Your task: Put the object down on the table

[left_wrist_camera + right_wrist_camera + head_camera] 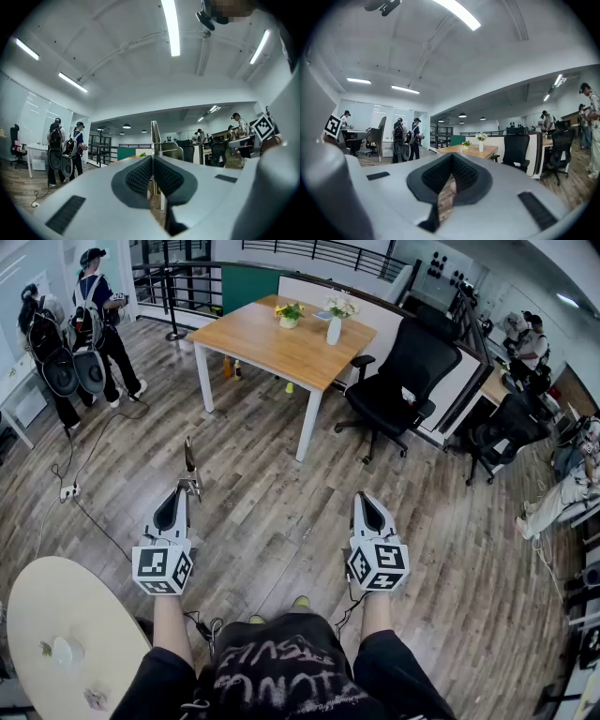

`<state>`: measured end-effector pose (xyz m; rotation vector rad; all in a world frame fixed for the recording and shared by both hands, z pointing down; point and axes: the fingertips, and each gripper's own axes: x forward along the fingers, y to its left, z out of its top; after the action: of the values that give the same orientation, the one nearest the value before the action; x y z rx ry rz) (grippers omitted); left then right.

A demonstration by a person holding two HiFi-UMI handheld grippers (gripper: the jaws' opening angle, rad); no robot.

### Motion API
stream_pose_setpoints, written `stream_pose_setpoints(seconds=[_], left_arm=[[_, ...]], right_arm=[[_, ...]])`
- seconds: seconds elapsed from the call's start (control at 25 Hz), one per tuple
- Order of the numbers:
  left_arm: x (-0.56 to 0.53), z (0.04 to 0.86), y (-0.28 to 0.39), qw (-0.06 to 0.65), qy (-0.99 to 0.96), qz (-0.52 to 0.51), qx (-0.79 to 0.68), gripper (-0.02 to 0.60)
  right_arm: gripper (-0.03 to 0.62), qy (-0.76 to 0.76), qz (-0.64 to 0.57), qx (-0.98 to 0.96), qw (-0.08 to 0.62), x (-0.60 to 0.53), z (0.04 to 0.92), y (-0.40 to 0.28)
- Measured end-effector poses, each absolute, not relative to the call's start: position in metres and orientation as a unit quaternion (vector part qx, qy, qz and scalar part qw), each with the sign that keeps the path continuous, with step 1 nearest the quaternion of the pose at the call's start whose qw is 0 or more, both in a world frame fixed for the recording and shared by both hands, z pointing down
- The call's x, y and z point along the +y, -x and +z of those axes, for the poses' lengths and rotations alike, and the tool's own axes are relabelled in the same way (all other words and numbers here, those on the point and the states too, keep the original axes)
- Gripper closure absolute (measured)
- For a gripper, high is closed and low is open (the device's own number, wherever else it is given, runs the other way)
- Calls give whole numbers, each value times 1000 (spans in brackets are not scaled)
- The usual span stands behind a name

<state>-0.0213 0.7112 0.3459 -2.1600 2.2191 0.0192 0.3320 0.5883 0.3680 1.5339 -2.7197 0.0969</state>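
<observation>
One strip point(190, 461), thin and metal, stands upright in our left gripper point(191, 487), whose jaws are clenched on its lower end. It is well short of the table point(272, 348), over bare floor. Our right gripper point(365, 500), likewise well short of the table, is closed on nothing.

Step in hand, as we judge it: carry the strip to the table, lower it flat onto a bare stretch of the top, and let go only once it rests.

Two containers at the table's far end:
- vase point(335, 331), holding pale flowers
- pot point(289, 322), holding yellow ones

Keep the strip clear of both.
</observation>
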Motion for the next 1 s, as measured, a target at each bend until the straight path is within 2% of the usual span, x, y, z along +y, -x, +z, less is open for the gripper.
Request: stream_pose_setpoints(seconds=[0.6, 1.0], left_arm=[[711, 344, 21, 23, 699, 11, 715, 563], [706, 352, 18, 19, 711, 4, 703, 563]], right_arm=[[589, -482, 22, -876, -7, 588, 360, -323], [589, -485, 34, -874, 8, 594, 381, -321]])
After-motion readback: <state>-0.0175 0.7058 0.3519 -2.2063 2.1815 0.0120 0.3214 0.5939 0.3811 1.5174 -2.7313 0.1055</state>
